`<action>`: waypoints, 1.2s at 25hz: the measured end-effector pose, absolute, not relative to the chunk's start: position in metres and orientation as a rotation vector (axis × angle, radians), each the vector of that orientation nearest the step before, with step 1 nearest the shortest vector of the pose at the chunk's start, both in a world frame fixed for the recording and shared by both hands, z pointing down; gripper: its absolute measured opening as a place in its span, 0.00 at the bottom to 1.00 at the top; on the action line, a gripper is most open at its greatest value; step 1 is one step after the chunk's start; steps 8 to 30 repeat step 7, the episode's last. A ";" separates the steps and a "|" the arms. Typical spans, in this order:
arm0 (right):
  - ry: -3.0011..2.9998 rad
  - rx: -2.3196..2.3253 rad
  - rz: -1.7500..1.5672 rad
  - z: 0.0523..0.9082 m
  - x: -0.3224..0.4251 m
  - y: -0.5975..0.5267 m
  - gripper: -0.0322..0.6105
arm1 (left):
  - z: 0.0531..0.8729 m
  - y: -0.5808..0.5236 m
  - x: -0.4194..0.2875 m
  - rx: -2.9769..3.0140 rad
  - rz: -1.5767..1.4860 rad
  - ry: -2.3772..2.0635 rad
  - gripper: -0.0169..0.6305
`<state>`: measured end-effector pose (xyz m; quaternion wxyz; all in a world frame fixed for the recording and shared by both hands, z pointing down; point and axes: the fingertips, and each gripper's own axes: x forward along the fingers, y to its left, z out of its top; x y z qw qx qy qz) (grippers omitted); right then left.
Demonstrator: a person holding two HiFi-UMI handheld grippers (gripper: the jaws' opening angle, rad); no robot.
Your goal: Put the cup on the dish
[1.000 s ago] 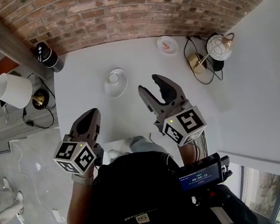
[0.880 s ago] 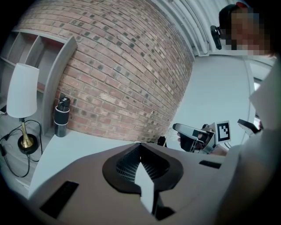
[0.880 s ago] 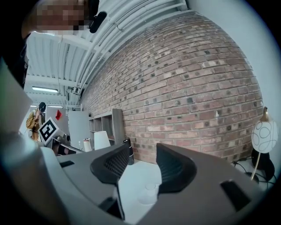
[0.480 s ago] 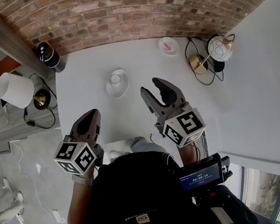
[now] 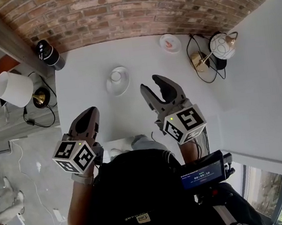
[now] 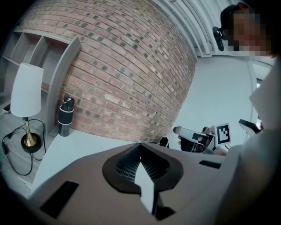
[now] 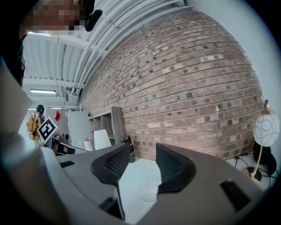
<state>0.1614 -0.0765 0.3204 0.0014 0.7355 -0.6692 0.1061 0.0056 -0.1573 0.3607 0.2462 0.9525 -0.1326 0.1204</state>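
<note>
A small white cup [image 5: 115, 76] stands on a white dish [image 5: 122, 85] on the pale table, toward the far side in the head view. My right gripper [image 5: 151, 84] is open, just right of the dish and a little nearer to me, with nothing between its fingers. Looking along it, the cup [image 7: 150, 190] shows low in the gap of the right gripper [image 7: 142, 149]. My left gripper [image 5: 92, 112] is shut and empty at the table's near left, well short of the dish. In its own view the left gripper [image 6: 140, 145] has its tips together.
A black cylinder [image 5: 47, 55] stands at the far left corner by the brick wall. A small plate with something pink [image 5: 169, 44] and a globe lamp [image 5: 220, 46] sit at the far right. A white-shaded lamp [image 5: 11, 89] is off the table's left edge.
</note>
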 end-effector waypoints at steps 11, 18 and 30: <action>-2.100 2.304 0.333 0.322 0.164 -0.082 0.34 | 0.364 -0.163 0.006 2.576 0.330 -0.381 0.03; -2.100 2.304 0.333 0.322 0.164 -0.082 0.34 | 0.364 -0.163 0.006 2.576 0.330 -0.381 0.03; -2.100 2.304 0.333 0.322 0.164 -0.082 0.34 | 0.364 -0.163 0.006 2.576 0.330 -0.381 0.03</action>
